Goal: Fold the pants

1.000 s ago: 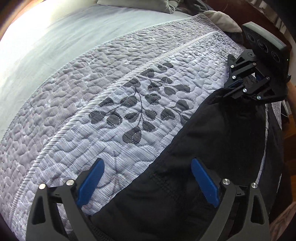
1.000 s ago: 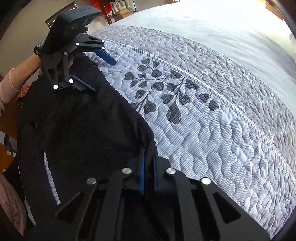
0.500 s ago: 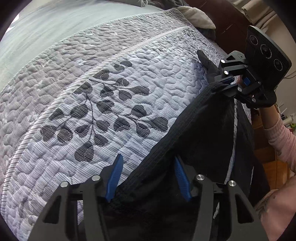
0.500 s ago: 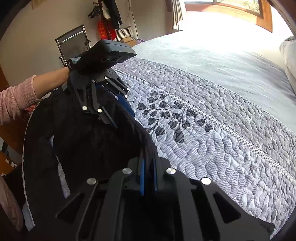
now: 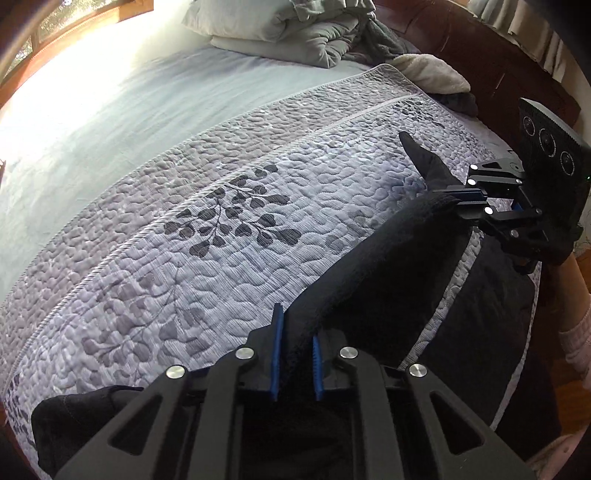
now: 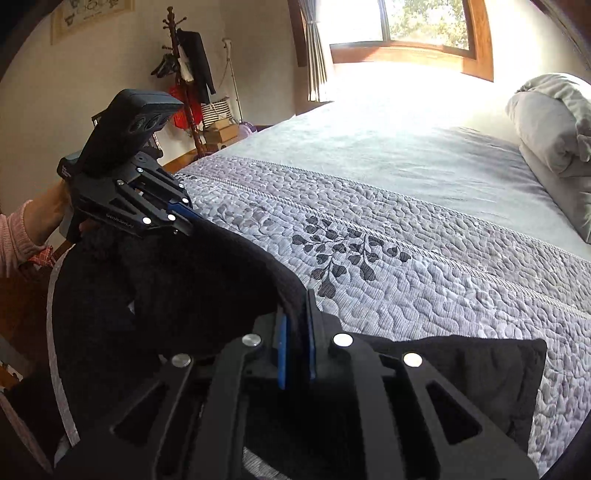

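Black fabric pants (image 5: 391, 273) are lifted at one edge above the grey quilted bedspread with a dark leaf print (image 5: 207, 206), the cloth stretched between both tools; the rest of the garment hangs over the near side of the bed, and one corner (image 6: 491, 373) lies flat on the quilt in the right wrist view.

Left gripper (image 5: 295, 354): its jaws have just been closing and now stand clenched on a fold of the pants, the blue fingers (image 5: 276, 350) pressed to the cloth on either side; in the right wrist view the same tool (image 6: 184, 218) is seen at the far end of the raised edge, carried by a hand (image 6: 55, 206) in a pink sleeve.

Right gripper (image 6: 297, 347): fingers (image 6: 282, 350) clamped on the pants' edge, cloth visible between the blue pads; in the left wrist view it (image 5: 469, 201) holds the opposite end, with a pointed flap of black cloth standing up beside it.

Surroundings: a pale grey sheet (image 5: 110, 110) covers the bed beyond the quilt; grey pillows and bunched bedding (image 5: 295, 29) lie at its head; a wooden-framed window (image 6: 406, 33) and a coat stand (image 6: 181, 74) are seen across the room.
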The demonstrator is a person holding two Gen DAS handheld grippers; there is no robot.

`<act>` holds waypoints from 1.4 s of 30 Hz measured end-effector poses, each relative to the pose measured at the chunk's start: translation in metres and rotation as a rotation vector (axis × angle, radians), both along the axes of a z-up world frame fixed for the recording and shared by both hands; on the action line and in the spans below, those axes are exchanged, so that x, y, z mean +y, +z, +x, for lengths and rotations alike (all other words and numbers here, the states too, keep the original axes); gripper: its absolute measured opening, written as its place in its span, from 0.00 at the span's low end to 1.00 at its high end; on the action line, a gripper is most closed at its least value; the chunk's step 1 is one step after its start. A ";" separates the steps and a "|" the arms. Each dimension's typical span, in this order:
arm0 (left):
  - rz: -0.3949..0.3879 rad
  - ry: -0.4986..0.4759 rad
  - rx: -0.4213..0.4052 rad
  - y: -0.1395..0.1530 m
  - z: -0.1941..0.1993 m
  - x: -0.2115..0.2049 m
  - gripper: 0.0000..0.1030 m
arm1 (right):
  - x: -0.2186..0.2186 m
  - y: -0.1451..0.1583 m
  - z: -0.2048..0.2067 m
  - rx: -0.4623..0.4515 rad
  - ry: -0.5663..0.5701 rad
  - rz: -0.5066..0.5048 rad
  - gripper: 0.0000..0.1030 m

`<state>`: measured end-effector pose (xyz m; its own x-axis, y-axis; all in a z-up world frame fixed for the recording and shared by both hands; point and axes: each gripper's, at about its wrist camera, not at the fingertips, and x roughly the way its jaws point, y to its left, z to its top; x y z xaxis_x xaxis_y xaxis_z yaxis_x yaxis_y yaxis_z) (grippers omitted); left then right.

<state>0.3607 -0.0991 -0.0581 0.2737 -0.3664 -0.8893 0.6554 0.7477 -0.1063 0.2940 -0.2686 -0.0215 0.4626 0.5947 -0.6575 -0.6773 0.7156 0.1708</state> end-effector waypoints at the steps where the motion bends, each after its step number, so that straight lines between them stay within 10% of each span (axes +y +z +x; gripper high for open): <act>1: 0.009 0.014 -0.015 0.006 -0.015 0.002 0.13 | 0.001 0.005 -0.014 -0.013 -0.004 -0.002 0.06; 18: -0.004 0.252 -0.148 0.015 -0.235 -0.001 0.13 | -0.022 -0.002 -0.185 0.093 -0.074 0.077 0.09; 34: 0.044 0.356 -0.031 -0.090 -0.302 -0.021 0.17 | -0.016 -0.083 -0.236 0.294 -0.134 -0.139 0.17; 36: 0.051 0.345 -0.031 -0.087 -0.304 -0.022 0.26 | -0.016 -0.080 -0.239 0.310 -0.127 -0.127 0.34; 38: 0.030 0.314 -0.001 -0.081 -0.308 -0.023 0.57 | -0.013 -0.068 -0.248 0.320 -0.106 -0.111 0.75; 42: -0.017 0.332 0.003 -0.058 -0.319 -0.014 0.81 | -0.021 -0.027 -0.265 0.259 -0.135 -0.037 0.79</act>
